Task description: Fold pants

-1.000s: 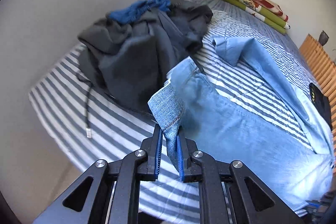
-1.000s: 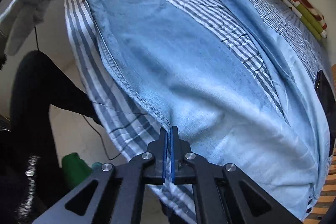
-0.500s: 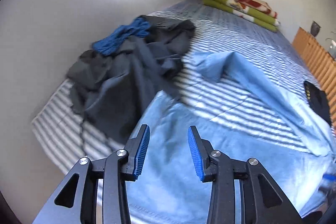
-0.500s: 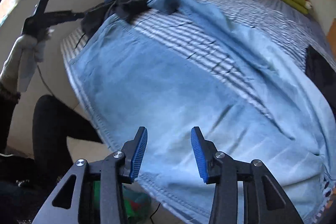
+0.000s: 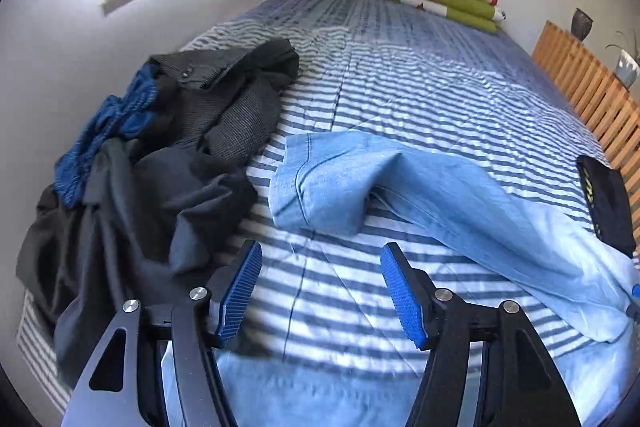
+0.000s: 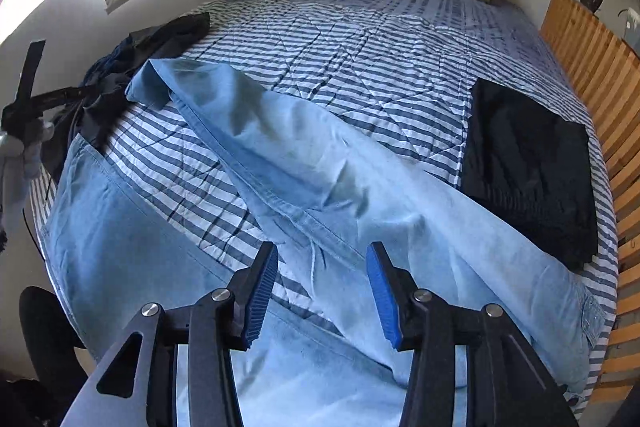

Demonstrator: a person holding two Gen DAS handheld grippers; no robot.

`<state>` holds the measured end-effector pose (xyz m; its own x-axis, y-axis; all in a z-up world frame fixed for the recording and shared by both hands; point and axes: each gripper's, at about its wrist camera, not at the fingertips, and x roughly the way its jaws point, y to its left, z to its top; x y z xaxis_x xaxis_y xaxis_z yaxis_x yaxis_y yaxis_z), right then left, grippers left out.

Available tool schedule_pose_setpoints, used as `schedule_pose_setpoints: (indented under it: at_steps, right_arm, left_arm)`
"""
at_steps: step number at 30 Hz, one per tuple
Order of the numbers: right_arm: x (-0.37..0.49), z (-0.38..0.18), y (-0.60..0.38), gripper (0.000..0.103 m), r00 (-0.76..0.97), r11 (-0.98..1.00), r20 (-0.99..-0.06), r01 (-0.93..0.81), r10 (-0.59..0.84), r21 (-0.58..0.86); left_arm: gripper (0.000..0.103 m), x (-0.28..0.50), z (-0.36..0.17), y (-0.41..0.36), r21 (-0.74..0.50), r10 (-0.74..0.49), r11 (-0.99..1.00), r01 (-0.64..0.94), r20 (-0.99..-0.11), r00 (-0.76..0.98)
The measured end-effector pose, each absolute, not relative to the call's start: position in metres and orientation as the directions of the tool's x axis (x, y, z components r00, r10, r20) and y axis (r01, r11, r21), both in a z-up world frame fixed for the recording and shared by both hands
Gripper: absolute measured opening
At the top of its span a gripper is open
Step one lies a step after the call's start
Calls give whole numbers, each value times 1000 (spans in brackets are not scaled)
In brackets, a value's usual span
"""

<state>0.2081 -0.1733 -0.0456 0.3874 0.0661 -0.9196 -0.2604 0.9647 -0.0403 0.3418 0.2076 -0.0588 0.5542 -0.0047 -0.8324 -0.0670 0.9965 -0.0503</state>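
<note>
**Both legs laid out, nothing gripped**

I've got the light blue denim pants [image 6: 320, 187] spread in a V on the blue-and-white striped bedspread [image 6: 360, 39], probably so one leg can go over the other. My left gripper [image 5: 320, 291] is opening, nothing between its blue pads, only stripes; the far leg's hem sits just above it, mid-frame. My right gripper [image 6: 322, 293] is opening too, empty, hovering over the far leg near the crotch, bottom centre. The heap of dark grey clothes [image 5: 160, 167] stays parked left, and the folded black garment [image 6: 528, 163] right.
</note>
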Motion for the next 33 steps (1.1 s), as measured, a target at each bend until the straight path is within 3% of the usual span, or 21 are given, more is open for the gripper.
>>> schedule_pose_setpoints:
  at_steps: [11, 13, 14, 15, 16, 18, 26, 29, 31, 33]
  right_arm:
    - [251, -121, -96, 47, 335, 868, -942, -474, 24, -147]
    - [255, -131, -85, 47, 334, 847, -942, -504, 9, -171]
    - [257, -135, -80, 47, 334, 837, -943, -514, -7, -188]
    - [258, -137, -77, 39, 345, 830, -938, -518, -21, -209]
    - [259, -137, -74, 19, 352, 825, -935, -519, -32, -224]
    - [262, -136, -74, 1, 348, 833, -936, -504, -48, -230]
    - [235, -69, -81, 1, 438, 852, -899, -474, 9, -222]
    - [210, -44, -83, 1, 431, 859, -899, -488, 80, -158]
    - [188, -40, -82, 1, 397, 856, -909, -507, 125, -103]
    - [165, -50, -76, 2, 313, 829, -931, -560, 188, -21]
  left_arm:
    - [67, 409, -137, 231, -97, -34, 989, -111, -882, 470]
    - [47, 416, -140, 230, -112, -48, 988, -105, -877, 479]
    - [30, 419, -142, 231, -114, -52, 988, -103, -879, 474]
    - [23, 422, -142, 230, -118, -59, 988, -97, -881, 470]
    - [19, 424, -140, 229, -114, -58, 989, -91, -880, 471]
    - [11, 425, -131, 224, -80, -38, 995, -68, -879, 476]
    - [10, 391, -61, 231, -17, -41, 998, 54, -871, 490]
    - [12, 355, -42, 244, -25, -79, 992, 125, -887, 454]
    - [26, 331, -41, 255, -64, -127, 983, 171, -910, 395]
    - [70, 312, -43, 272, -30, -83, 989, 146, -923, 375]
